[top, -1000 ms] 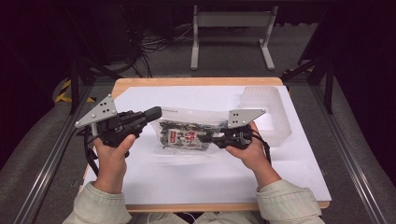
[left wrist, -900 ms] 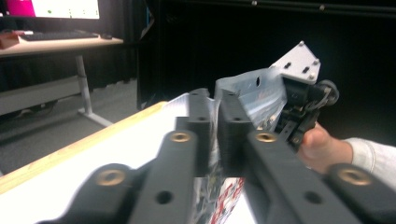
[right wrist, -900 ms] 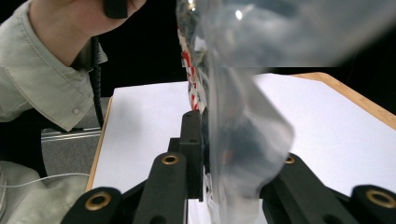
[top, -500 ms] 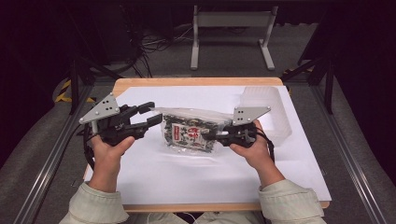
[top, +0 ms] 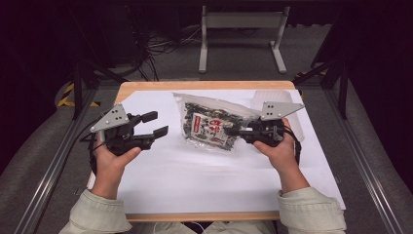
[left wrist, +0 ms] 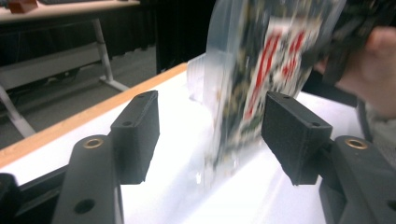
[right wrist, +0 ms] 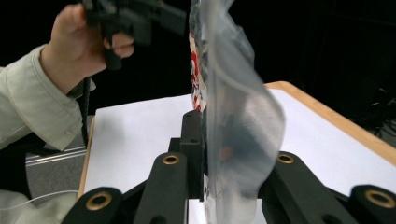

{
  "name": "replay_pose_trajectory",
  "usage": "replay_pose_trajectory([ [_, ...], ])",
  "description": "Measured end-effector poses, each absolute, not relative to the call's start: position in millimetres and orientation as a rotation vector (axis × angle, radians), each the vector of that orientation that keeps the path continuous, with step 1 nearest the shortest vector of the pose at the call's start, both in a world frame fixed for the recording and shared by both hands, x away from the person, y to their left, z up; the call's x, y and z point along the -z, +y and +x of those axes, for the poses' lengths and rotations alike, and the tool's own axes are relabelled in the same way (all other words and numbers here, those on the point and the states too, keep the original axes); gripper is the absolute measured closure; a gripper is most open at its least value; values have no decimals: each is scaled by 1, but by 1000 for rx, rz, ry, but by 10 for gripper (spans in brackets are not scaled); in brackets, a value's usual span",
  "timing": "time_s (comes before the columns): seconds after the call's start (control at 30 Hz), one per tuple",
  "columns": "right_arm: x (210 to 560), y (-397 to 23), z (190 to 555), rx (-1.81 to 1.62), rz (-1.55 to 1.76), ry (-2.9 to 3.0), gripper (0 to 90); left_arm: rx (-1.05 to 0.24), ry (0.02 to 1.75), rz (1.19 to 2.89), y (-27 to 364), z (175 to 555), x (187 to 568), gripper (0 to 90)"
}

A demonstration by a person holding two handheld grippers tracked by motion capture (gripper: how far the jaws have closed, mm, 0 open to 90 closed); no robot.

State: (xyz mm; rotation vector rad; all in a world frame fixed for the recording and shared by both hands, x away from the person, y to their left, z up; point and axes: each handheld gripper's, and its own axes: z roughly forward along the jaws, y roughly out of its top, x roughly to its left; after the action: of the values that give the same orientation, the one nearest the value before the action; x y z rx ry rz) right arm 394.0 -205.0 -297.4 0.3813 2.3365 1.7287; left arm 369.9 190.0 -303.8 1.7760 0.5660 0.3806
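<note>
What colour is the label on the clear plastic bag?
Red and white, on the clear plastic bag of dark contents; clearest in the high view.

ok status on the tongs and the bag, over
Left tongs just opened, empty, clear of bag. Right tongs shut on snack bag, lifted off the white sheet. Nothing in the way.

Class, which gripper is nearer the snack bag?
Right. The right gripper is clamped on the snack bag at its edge; the left gripper stands open beside it, not touching.
</note>
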Motion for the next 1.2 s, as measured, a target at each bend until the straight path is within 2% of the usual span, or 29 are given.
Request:
replay_pose_trajectory([
  [0.67,264,-260,405,-1649,633,2142,758,-335,676,1863,199,391,362,256],
  [1.2,249,-280,425,-1596,727,2107,758,-308,731,1890,209,407,397,254],
])
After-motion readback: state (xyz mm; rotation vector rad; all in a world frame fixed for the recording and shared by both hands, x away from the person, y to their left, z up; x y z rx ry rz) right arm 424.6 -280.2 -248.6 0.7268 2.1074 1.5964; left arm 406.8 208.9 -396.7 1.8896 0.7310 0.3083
